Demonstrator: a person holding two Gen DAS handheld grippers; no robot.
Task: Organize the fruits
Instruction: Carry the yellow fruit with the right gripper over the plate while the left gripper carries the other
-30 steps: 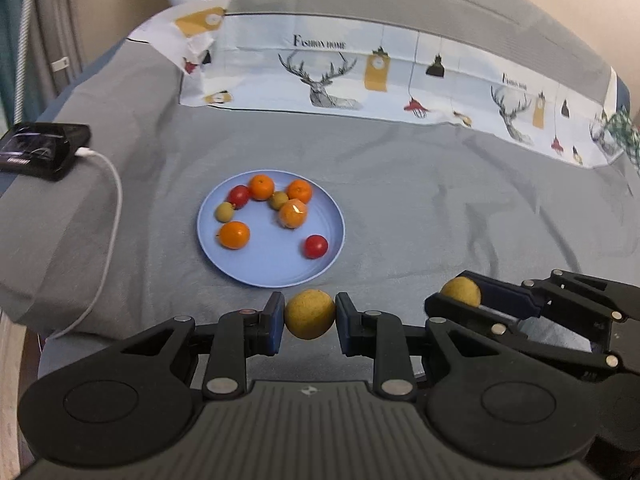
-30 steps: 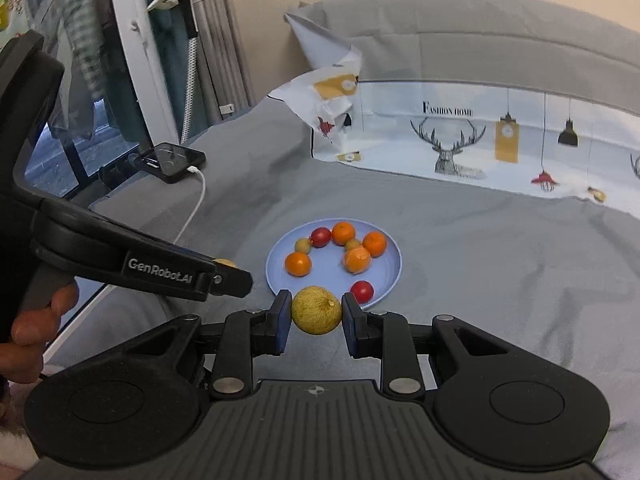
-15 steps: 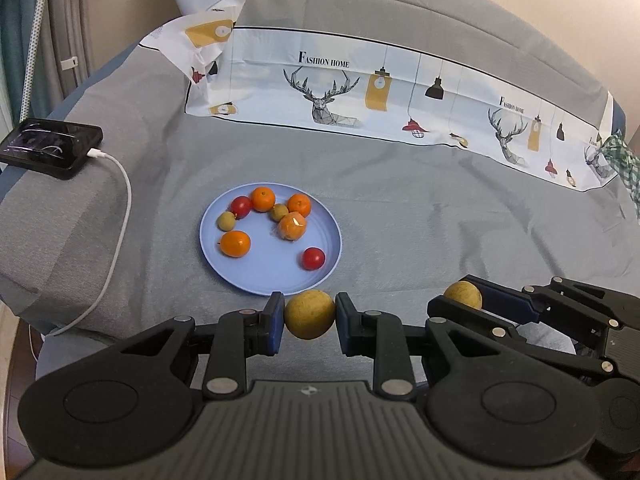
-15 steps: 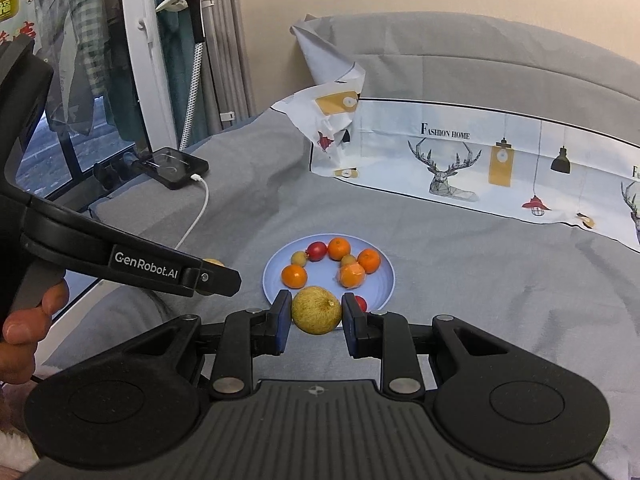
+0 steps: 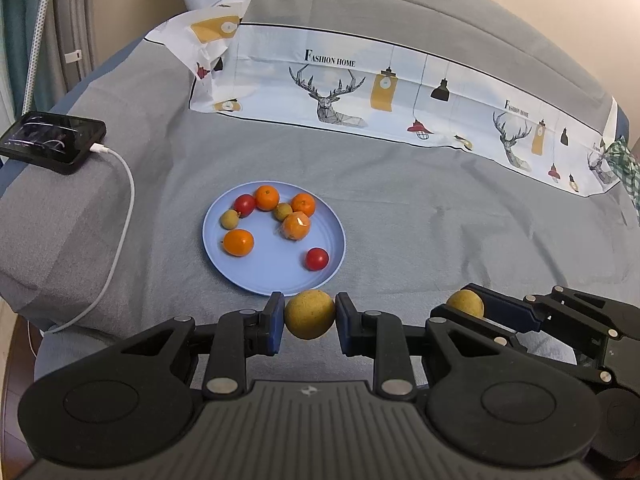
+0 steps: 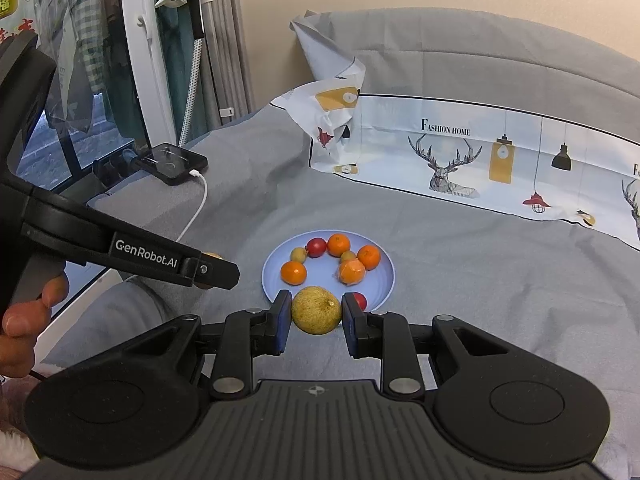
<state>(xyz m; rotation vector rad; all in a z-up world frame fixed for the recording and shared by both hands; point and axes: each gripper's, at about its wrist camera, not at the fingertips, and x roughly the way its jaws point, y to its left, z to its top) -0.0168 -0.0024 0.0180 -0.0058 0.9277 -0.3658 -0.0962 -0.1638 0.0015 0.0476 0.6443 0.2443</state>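
Blue plate (image 5: pixel 276 286), on the grey bed cover (image 5: pixel 420 220), carried four oranges, two red fruits and two small yellow-green fruits, one orange (image 5: pixel 296 225) near its centre wrapped in clear film. Left tongs (image 5: pixel 310 317), held just off the plate's near rim, were clamped on a yellow-green round fruit (image 5: pixel 310 316); right tongs (image 6: pixel 316 311), over the plate's near edge in their own view, were clamped on a second yellow-green fruit (image 6: pixel 316 309). A phone (image 5: pixel 52 142) on a white cable (image 5: pixel 120 216) lay well off the plate's left side.
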